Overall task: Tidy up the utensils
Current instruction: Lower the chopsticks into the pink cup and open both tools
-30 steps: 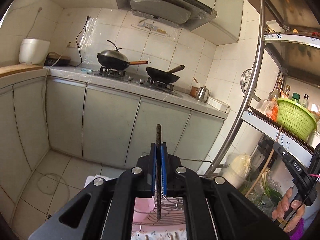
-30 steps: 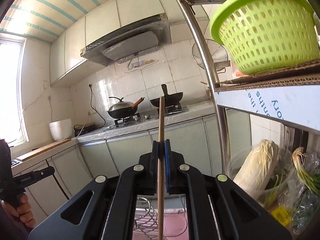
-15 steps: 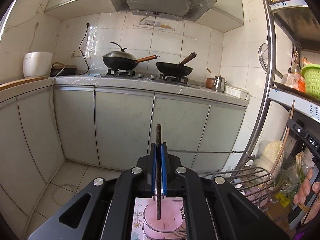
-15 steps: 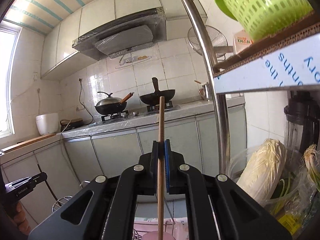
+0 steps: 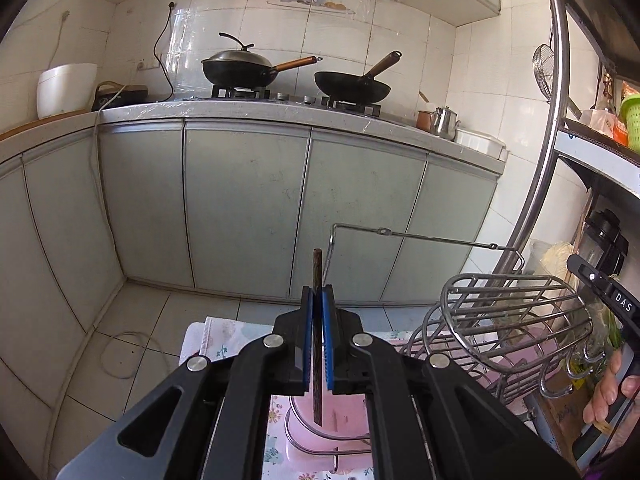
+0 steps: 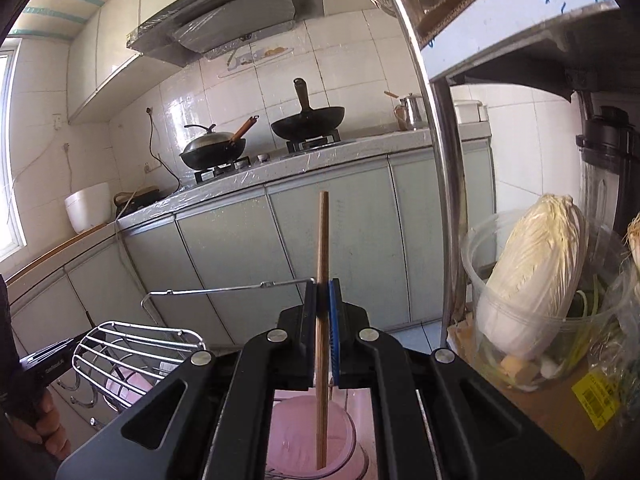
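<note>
While each chopstick is pinched upright between fully closed jaws, the dark chopstick [image 5: 317, 344] in the left gripper [image 5: 317, 340] and the pale bamboo chopstick [image 6: 322, 320] in the right gripper [image 6: 322, 336], the lower tips are seen hanging over the pink cup [image 6: 304, 436] below. The step in hand is judged to be the drop into that cup, so each tip is best kept vertical and centred inside the rim, clear of the wire rack [image 5: 516, 320] beside it, before the jaws are released

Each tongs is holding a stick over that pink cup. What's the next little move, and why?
Probably lower both a bit more. The left tongs grip a dark chopstick and the right tongs a pale chopstick, both upright, tips above the pink cup.
</note>
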